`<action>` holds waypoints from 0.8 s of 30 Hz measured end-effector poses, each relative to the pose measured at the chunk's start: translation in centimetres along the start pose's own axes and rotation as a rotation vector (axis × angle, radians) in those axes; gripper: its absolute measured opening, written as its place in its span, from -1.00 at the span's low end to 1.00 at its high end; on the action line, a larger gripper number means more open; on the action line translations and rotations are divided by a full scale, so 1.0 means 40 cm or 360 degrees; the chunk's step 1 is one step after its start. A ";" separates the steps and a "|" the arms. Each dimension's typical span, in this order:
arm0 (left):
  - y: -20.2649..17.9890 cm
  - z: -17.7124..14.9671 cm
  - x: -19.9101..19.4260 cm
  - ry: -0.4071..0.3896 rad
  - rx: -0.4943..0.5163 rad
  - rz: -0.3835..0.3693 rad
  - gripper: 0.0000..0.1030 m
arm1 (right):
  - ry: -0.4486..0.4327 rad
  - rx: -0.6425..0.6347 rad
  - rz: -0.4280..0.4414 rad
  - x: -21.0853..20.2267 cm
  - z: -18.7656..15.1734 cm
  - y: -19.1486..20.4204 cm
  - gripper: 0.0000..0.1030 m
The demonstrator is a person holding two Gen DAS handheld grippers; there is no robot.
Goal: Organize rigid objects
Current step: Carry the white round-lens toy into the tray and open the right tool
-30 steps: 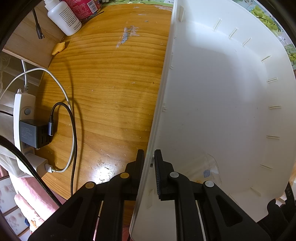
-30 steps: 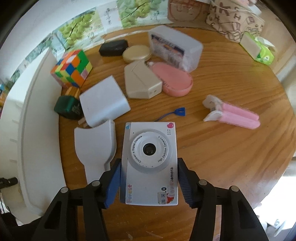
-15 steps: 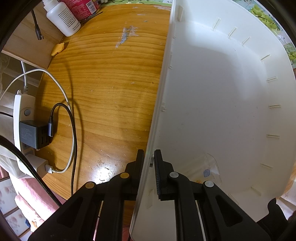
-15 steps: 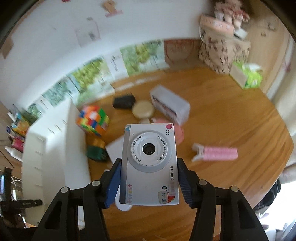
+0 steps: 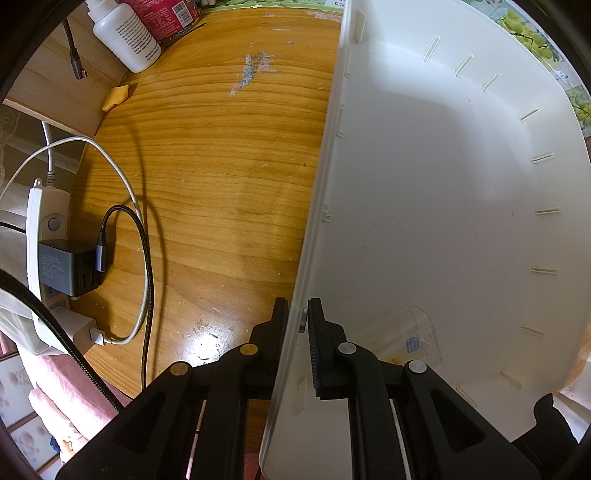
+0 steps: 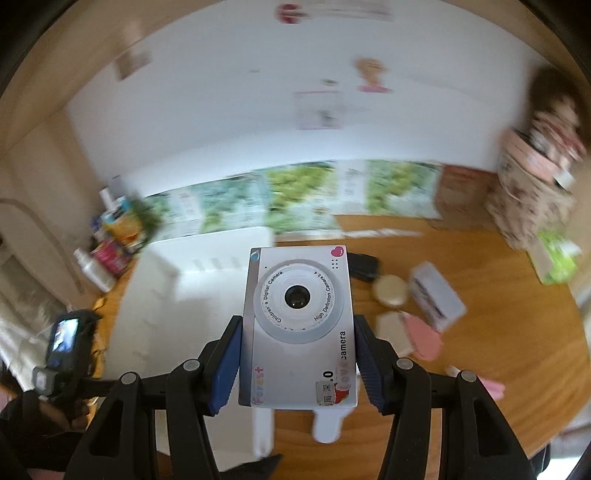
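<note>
White plastic bin (image 5: 424,206): its near wall is clamped in the left gripper (image 5: 295,314), one black finger outside the wall and the other inside, the jaws nearly together on the thin rim.
Bin contents: the floor ahead of the inner finger is bare, apart from a clear label stuck low on the wall just beside that finger.
Bin in the right wrist view: the white bin (image 6: 192,295) lies beyond and to the left of the right jaws, open top upward; its inside is blurred.
Toy camera (image 6: 299,325): a white children's digital camera, held between the blue pads of the right gripper (image 6: 298,365), jaws part open and pressing on its two long sides.
Camera pointing: lens face turned toward the wrist camera; its long axis runs forward along the fingers, the heart-marked end farthest from the jaws.
Camera place: lifted off the wooden table (image 6: 480,387), in front of the bin's edge as seen from the wrist.
Right of the jaws: a round beige case (image 6: 389,290), a white box (image 6: 436,299), a pink case (image 6: 423,338) and a black block (image 6: 364,266) lie on the table, all blurred.
Left of the left jaws: a power strip (image 5: 42,236) with a black charger (image 5: 68,267) and looped cables (image 5: 144,266).
Far ahead: a white bottle (image 5: 125,35).
</note>
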State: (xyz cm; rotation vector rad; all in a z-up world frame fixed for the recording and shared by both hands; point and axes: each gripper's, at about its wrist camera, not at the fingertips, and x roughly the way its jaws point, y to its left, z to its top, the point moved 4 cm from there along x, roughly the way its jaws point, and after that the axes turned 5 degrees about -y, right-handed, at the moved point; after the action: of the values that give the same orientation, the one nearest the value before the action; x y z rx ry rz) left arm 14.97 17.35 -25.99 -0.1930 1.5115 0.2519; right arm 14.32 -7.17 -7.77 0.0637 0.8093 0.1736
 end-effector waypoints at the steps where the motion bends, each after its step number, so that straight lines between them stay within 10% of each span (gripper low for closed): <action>1: 0.000 0.000 0.000 0.0001 0.0000 0.0000 -0.77 | 0.0001 -0.0027 0.0028 0.000 0.001 0.019 0.12; 14: -0.005 0.001 0.000 0.0002 0.0003 0.0001 -0.78 | 0.0233 -0.0384 0.0413 0.085 -0.054 0.267 0.12; 24: -0.019 0.006 0.003 0.0005 0.0007 0.0002 -0.78 | 0.0611 -0.0634 0.0463 0.223 -0.189 0.356 0.12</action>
State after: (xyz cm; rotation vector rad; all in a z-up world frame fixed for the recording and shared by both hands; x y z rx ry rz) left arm 15.43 16.68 -26.14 -0.1891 1.5152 0.2489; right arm 13.02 8.36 -17.58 -0.2358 1.1318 0.6333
